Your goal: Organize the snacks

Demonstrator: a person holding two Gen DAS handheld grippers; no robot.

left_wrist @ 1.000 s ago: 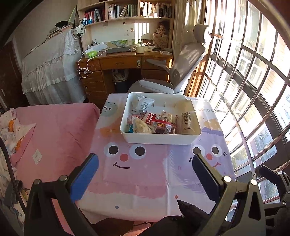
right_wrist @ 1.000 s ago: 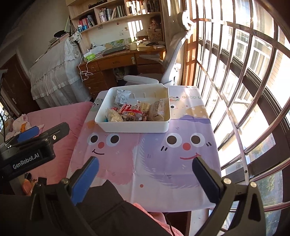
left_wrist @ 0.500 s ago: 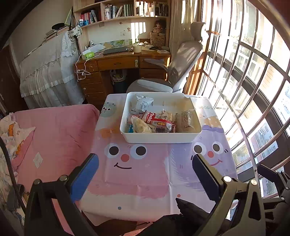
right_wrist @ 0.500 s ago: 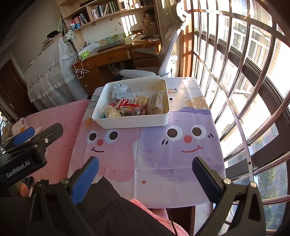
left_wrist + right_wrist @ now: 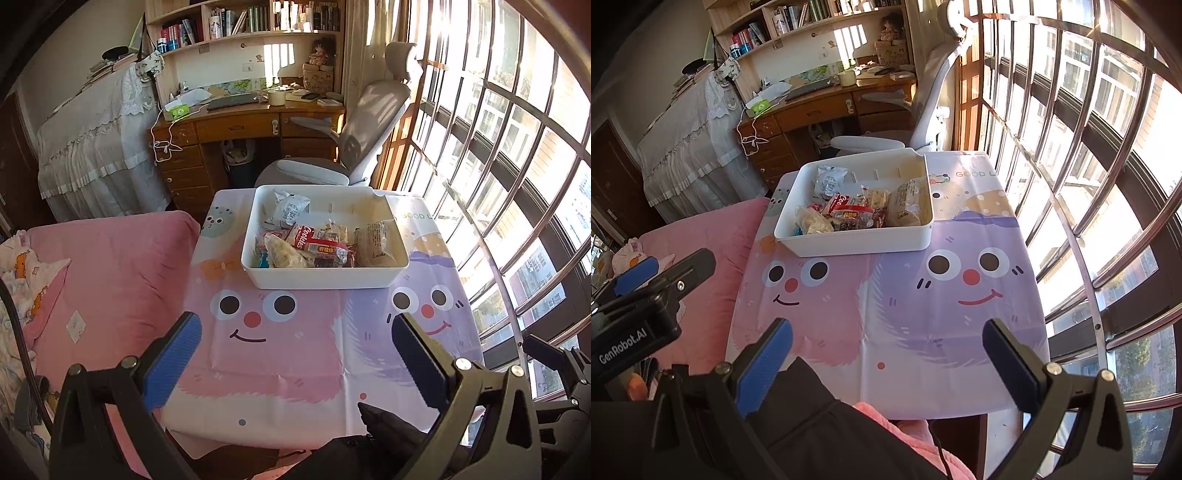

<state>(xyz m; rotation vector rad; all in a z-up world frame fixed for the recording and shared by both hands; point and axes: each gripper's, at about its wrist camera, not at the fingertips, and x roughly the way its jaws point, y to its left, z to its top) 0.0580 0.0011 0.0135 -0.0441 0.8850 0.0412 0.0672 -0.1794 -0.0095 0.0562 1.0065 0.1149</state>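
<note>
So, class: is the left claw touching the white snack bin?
Apart. In the left wrist view, the left claw hangs open near the table's front edge, with a wide stretch of cartoon tablecloth showing between its fingertips and the white snack bin.

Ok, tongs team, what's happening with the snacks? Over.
Both tongs, left and right, open, empty. Snacks all in white bin. Nothing in the way.

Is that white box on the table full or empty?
Partly full. The white box holds wrapped snacks bunched along its near side; its far part shows mostly bare bottom, apart from one pale packet.
</note>
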